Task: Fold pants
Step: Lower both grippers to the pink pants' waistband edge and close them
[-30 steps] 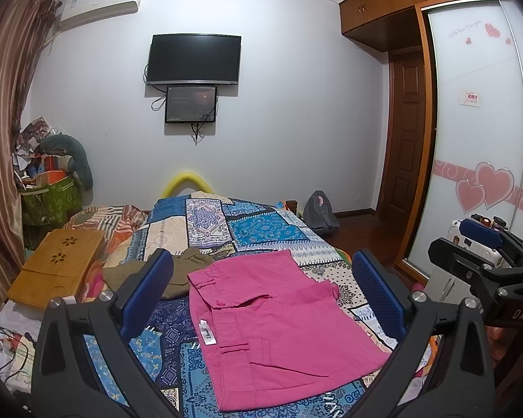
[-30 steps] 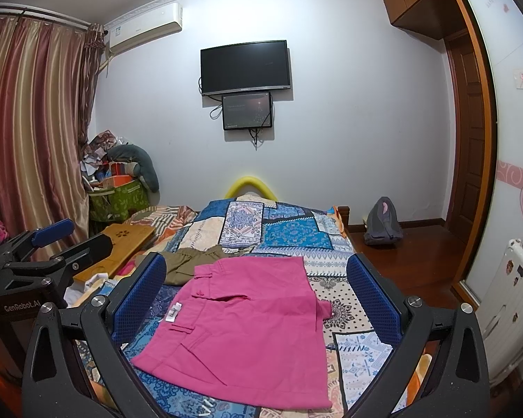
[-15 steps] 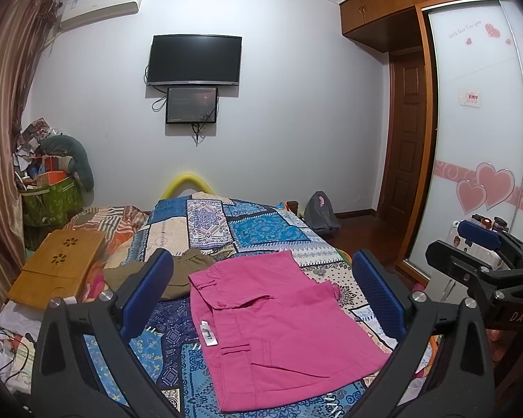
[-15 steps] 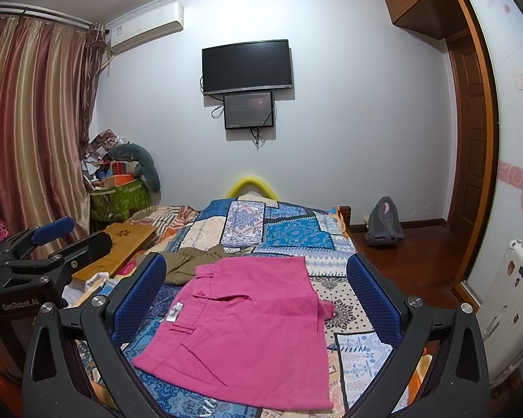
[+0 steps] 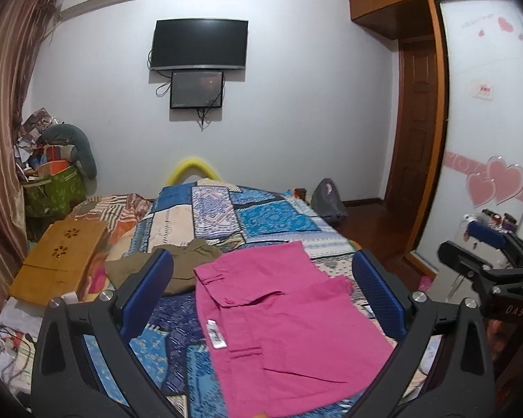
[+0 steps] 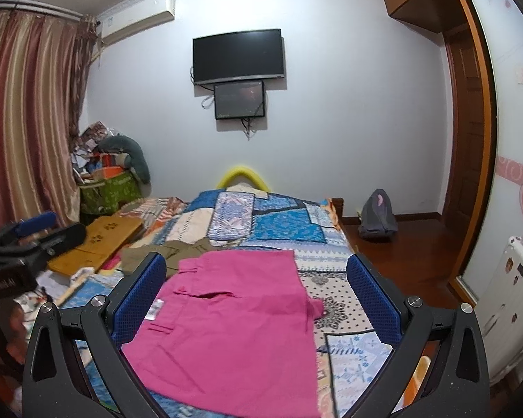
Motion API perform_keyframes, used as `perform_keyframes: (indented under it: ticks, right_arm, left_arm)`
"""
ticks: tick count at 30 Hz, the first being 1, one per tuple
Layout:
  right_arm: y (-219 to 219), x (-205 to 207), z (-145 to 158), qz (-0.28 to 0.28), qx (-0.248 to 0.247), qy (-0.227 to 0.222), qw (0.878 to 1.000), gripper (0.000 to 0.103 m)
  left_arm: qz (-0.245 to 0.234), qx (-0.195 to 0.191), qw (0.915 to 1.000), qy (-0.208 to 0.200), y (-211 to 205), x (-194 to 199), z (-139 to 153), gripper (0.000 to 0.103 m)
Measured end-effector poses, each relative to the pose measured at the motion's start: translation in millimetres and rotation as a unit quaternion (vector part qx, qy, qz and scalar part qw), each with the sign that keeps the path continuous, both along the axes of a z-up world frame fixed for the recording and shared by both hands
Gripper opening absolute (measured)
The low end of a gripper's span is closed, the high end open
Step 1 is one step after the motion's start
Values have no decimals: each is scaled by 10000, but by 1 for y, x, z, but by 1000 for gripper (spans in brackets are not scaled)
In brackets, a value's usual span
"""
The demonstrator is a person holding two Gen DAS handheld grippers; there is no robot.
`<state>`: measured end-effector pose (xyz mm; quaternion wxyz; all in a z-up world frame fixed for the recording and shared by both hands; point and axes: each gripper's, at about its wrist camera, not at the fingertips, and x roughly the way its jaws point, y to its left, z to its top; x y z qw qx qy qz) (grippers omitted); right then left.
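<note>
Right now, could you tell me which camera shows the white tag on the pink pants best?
The left wrist view: the white tag lies unobstructed on the pink pants. In the right wrist view the tag is smaller and blurred, right beside a tong finger.

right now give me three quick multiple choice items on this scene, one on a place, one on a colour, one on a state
1. What lies just beyond the pink pants on the bed, toward the far wall?
A. an olive garment
B. a white towel
C. a black jacket

2. What colour are the pads on the right gripper?
A. red
B. blue
C. green

3. How do the jaws of the left gripper stand?
A. shut on the pants
C. shut on nothing
B. wide open, holding nothing

Answers:
1 A, the olive garment lies bunched at the pants' far left corner.
2 B, both pads show blue in the right wrist view.
3 B, the pants lie flat on the bed, seen in the wide gap between the jaws.
</note>
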<state>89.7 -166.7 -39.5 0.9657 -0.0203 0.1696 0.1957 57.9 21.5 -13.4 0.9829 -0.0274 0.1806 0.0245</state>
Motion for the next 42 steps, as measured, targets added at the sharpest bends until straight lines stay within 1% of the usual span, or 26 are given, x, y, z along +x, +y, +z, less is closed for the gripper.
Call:
perform_keyframes:
  ticks: [5, 10, 13, 18, 22, 23, 24, 25, 27, 30, 31, 33, 36, 40, 42]
  right_arm:
    - [-9, 35, -9, -171, -149, 43, 9997, 103]
    - [-13, 74, -21, -160, -251, 193, 9994, 103]
    - [-13, 97, -28, -142, -331, 276, 9990, 103]
    - [-6, 133, -42, -20, -472, 415, 9980, 103]
    - [1, 165, -56, 109, -605, 497, 9969, 103]
    - [2, 174, -60, 135, -622, 544, 9965, 103]
    - [4, 183, -65, 190, -633, 604, 9960, 103]
    - [6, 193, -71, 232, -646, 673, 9954, 103]
    - [9, 210, -81, 272, -691, 841, 9937, 103]
    - [17, 236, -100, 372, -794, 1119, 9898, 99]
    - [19, 245, -106, 419, -817, 1207, 9884, 95]
    - [22, 260, -115, 505, -834, 1403, 9853, 93]
    - [29, 281, -129, 640, -843, 1638, 9808, 92]
    - [40, 309, -143, 850, -940, 1875, 9740, 85]
    - [48, 326, -150, 934, -1002, 2036, 9694, 83]
  left_arm:
    - [128, 64, 9994, 313, 29, 48, -8, 103]
    - [310, -1, 9971, 689, 67, 103, -27, 103]
    - [523, 90, 9947, 882, 86, 136, -43, 103]
    - [680, 427, 9903, 1136, 108, 187, -73, 103]
    - [631, 364, 9880, 1359, 122, 220, -100, 103]
    - [623, 319, 9874, 1419, 126, 229, -108, 101]
    - [633, 276, 9860, 1515, 131, 239, -117, 96]
    - [655, 245, 9843, 1622, 132, 244, -124, 94]
    - [680, 21, 9793, 1909, 143, 265, -144, 83]
    - [732, -107, 9730, 2188, 152, 285, -170, 76]
    - [733, -99, 9706, 2291, 154, 293, -179, 75]
    - [627, -111, 9670, 2467, 156, 305, -197, 75]
    - [492, -89, 9629, 2653, 153, 316, -216, 75]
    - [341, -108, 9585, 2829, 151, 327, -236, 75]
    - [321, -42, 9550, 2947, 149, 334, -248, 72]
